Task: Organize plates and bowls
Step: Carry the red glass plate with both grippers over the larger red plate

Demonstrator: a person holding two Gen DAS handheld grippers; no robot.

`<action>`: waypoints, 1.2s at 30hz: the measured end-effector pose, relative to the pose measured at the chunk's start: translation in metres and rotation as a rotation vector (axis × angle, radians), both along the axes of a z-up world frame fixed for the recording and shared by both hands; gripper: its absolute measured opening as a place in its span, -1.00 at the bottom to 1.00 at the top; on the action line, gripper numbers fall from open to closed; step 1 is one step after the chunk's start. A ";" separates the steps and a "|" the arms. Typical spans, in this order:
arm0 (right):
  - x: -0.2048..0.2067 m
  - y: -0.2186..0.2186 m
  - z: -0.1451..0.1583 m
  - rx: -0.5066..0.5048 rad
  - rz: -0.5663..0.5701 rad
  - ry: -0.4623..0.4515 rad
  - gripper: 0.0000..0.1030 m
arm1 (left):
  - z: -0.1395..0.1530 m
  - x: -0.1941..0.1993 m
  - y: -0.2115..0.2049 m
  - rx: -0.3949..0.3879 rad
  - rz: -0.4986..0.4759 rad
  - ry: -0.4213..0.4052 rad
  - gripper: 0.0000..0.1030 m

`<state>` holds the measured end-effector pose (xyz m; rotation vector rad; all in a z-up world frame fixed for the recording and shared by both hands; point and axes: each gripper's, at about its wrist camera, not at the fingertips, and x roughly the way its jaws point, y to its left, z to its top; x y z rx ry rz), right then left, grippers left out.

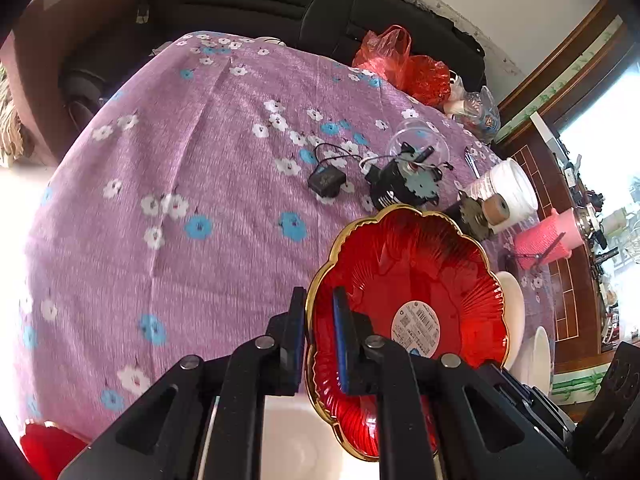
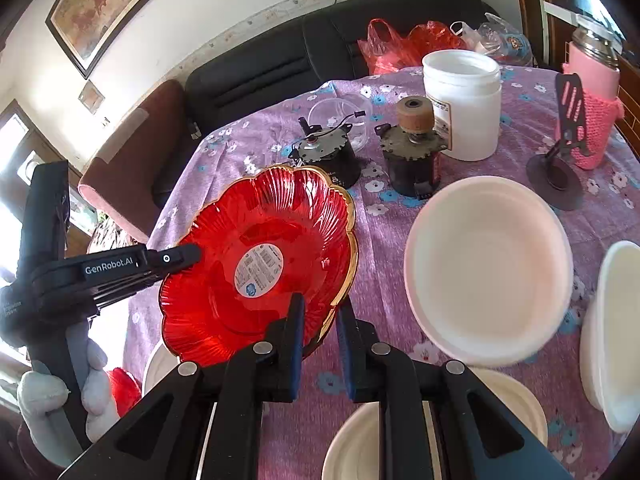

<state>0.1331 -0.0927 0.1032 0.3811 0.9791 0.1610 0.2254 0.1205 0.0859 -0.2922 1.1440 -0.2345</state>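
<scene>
A red glass plate (image 1: pixel 408 280) with a gold scalloped rim is held above the purple flowered tablecloth (image 1: pixel 200 168). My left gripper (image 1: pixel 318 344) is shut on its left rim. My right gripper (image 2: pixel 320 332) is shut on its opposite rim; the red plate (image 2: pixel 256 256) shows tilted in the right wrist view, with the left gripper (image 2: pixel 188 258) clamped at its far side. A white bowl (image 2: pixel 488 268) sits on the table to the right. Another white bowl (image 2: pixel 612 332) is at the right edge, and a white dish (image 2: pixel 352 440) lies under my right gripper.
Two old motors (image 2: pixel 332 152) (image 2: pixel 412 152), a white plastic jar (image 2: pixel 464 104), a clear cup (image 2: pixel 344 112), a pink-sleeved bottle (image 2: pixel 588 92) and a black phone stand (image 2: pixel 560 168) stand at the back. Red bags (image 2: pixel 404 44) and a black sofa (image 2: pixel 280 64) lie behind. Another red plate (image 1: pixel 44 448) sits low left.
</scene>
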 end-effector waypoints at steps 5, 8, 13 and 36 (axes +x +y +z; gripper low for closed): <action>-0.019 0.001 0.011 -0.019 0.000 -0.029 -0.67 | 0.012 -0.027 -0.001 -0.002 0.002 -0.039 -0.77; -0.033 0.006 0.021 -0.022 0.013 -0.055 -0.68 | 0.024 -0.052 0.007 0.005 0.013 -0.080 -0.77; -0.060 0.023 0.038 -0.024 0.063 -0.102 -0.68 | 0.041 -0.096 0.038 -0.018 0.066 -0.128 -0.77; -0.139 0.218 -0.036 -0.038 0.418 0.019 -0.68 | -0.014 -0.254 0.226 0.049 0.433 -0.140 -0.77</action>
